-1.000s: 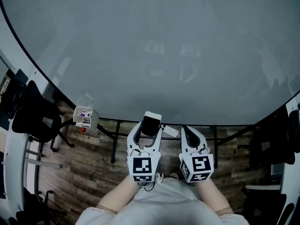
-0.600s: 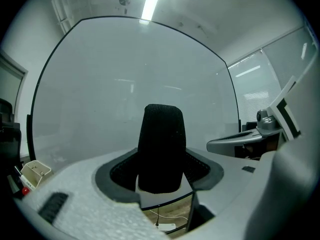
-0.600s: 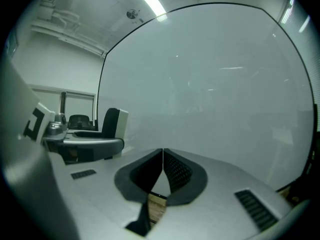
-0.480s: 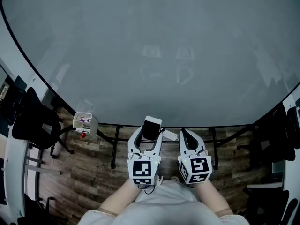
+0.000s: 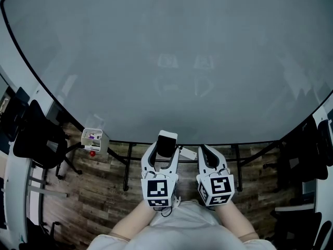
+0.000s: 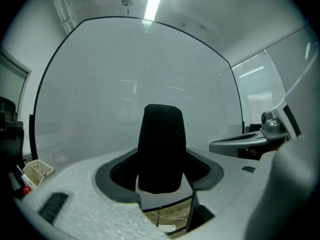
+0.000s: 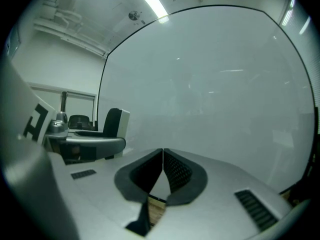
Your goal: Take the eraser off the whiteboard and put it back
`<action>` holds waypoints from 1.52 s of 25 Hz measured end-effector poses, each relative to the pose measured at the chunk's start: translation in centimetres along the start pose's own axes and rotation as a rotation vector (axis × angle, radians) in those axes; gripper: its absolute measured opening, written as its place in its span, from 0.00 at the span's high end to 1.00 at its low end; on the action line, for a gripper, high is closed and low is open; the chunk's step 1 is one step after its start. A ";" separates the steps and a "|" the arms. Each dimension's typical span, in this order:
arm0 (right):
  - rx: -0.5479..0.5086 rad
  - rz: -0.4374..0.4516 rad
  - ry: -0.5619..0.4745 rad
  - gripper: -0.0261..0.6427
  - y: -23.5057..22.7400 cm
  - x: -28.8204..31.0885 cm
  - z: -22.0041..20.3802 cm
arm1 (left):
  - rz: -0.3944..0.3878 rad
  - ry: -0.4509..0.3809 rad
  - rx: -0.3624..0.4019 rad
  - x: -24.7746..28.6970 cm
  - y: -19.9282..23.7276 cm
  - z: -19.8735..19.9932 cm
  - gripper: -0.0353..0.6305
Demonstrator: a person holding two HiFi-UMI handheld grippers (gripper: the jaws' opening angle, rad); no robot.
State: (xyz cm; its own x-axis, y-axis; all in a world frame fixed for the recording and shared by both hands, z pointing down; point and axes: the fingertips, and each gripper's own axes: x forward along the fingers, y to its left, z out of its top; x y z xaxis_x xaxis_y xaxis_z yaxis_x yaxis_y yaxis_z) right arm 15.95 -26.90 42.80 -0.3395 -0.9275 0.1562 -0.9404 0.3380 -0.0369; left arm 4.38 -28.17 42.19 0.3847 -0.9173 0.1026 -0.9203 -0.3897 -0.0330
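Two grippers sit side by side by the whiteboard's point(image 5: 166, 61) lower edge. Your left gripper point(image 5: 162, 154) clamps the eraser point(image 5: 167, 142), a white block with a black felt face. It stands upright between the wide-set jaws, its top rising past their tips. Your right gripper point(image 5: 210, 154), just beside, has its jaws pressed together, empty.

Smooth, semi-gloss finish noted on the whiteboard point(image 5: 171, 61) ahead of both tongs; faint reflections are carried. The eraser point(image 6: 161, 149) between the left tongs point(image 5: 165, 149): black face seen as rough, matt, felt-like cloth; back shell as smooth white plastic. Bodies of the left tongs and right tongs point(image 5: 204, 151): white, matt, fine-grained plastic. The pads point(image 7: 177, 173): dark, ribbed, rubber-like. The floor point(image 5: 104, 202) beneath the tongs: matt wood-grain planks.
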 end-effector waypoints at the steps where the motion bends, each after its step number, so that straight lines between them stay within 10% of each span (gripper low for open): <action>1: -0.003 -0.002 -0.006 0.92 -0.1 0.0 0.2 | -0.001 -0.004 0.002 0.1 0.0 0.2 0.55; 38: -0.036 -0.001 -0.018 0.92 -3.0 3.6 2.2 | 0.077 -0.158 0.034 7.4 2.2 8.9 0.51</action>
State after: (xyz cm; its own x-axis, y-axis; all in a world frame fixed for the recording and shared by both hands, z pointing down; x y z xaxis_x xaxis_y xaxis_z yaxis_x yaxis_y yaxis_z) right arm 17.47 -31.58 41.32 -0.3388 -0.9306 0.1386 -0.9397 0.3419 -0.0011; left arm 5.80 -36.59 34.01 0.3222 -0.9449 -0.0587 -0.9455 -0.3181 -0.0690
